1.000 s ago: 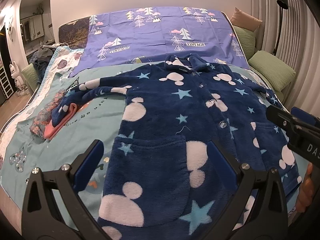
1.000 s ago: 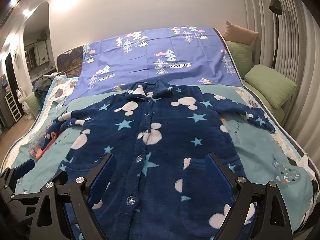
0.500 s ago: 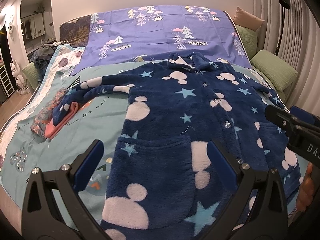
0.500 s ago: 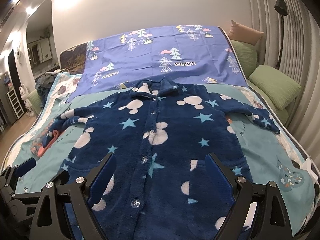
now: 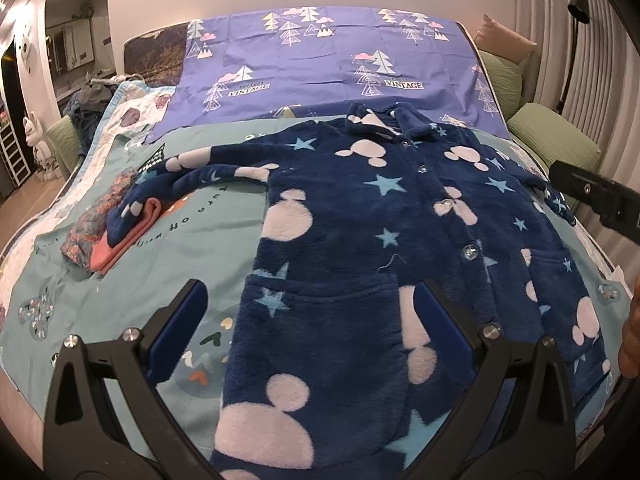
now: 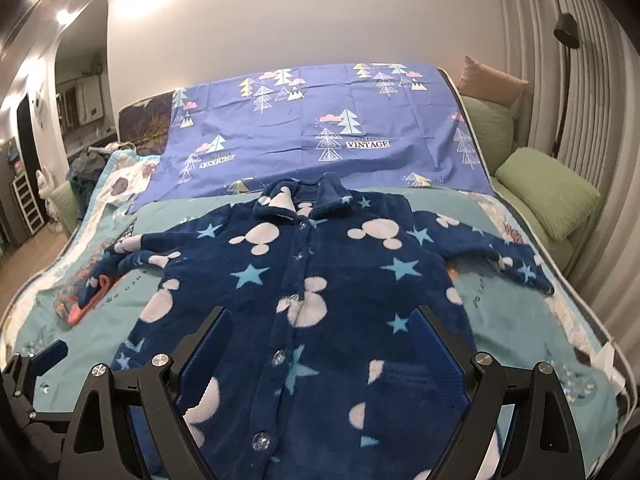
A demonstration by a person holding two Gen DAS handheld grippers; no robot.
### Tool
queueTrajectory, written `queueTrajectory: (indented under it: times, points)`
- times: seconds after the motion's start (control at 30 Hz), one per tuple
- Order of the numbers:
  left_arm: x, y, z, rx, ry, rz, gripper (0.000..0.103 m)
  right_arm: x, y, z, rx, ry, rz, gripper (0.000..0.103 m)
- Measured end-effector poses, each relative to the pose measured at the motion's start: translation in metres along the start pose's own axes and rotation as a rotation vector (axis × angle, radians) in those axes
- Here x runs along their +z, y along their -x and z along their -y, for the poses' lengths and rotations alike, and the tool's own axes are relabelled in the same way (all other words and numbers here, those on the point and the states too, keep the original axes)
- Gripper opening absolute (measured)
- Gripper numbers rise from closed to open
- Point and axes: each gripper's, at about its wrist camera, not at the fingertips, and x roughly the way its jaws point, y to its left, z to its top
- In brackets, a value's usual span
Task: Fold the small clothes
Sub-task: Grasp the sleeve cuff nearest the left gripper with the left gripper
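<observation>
A dark blue fleece jacket (image 5: pixel 360 216) printed with white mouse heads and light blue stars is laid flat, buttoned, front side up on a teal blanket (image 5: pixel 208 240) that covers the bed, with its collar (image 6: pixel 300 196) toward the headboard end and its hem nearest the cameras. Both sleeves are spread outward; the left sleeve (image 5: pixel 192 176) is draped over a small pile of folded pink and patterned cloth (image 5: pixel 108 236), and the right sleeve (image 6: pixel 504 256) is stretched toward the green pillows (image 6: pixel 548 196). A purple sheet (image 6: pixel 320 128) with tree prints is spread beyond the collar. The left gripper (image 5: pixel 310 328) is held above the hem over the pocket on that side, its jaws spread wide and nothing held between them; whether the fingers touch the fabric cannot be told. The right gripper (image 6: pixel 324 356) is likewise held with jaws wide apart over the button line near the hem, nothing gripped. In the left wrist view, part of the right gripper and some fingers of the person's hand (image 5: pixel 630 340) are seen at the right edge.
</observation>
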Motion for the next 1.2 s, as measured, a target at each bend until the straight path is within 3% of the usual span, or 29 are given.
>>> queueTrajectory:
  times: [0.37,0.53,0.63,0.77,0.9,1.03,1.13,1.2]
  points:
    - [0.015,-0.017,-0.046,-0.002,0.084,-0.015,0.102,0.013,-0.034,-0.023,0.036,0.050,-0.056,0.092]
    - [0.029,-0.042,-0.147,-0.043,0.332,0.037,0.102,0.005,-0.059,-0.026,0.035,0.050,-0.115,0.092]
    - [0.031,-0.071,-0.209,-0.021,0.485,-0.005,0.101,-0.001,-0.074,-0.028,0.031,0.048,-0.152,0.092]
    - [0.029,-0.114,-0.286,0.031,0.620,-0.081,0.094,-0.004,-0.089,-0.034,0.026,0.061,-0.178,0.092]
    - [0.020,-0.152,-0.332,0.030,0.714,-0.152,0.090,-0.004,-0.101,-0.039,0.020,0.074,-0.194,0.092]
    - [0.009,-0.181,-0.352,-0.037,0.830,-0.211,0.082,-0.005,-0.110,-0.041,0.012,0.073,-0.207,0.092]
    - [0.003,-0.196,-0.357,-0.102,0.908,-0.239,0.071,-0.006,-0.114,-0.042,0.011,0.073,-0.214,0.092]
    - [0.000,-0.199,-0.357,-0.120,0.940,-0.235,0.058,-0.006,-0.115,-0.044,0.009,0.078,-0.216,0.092]
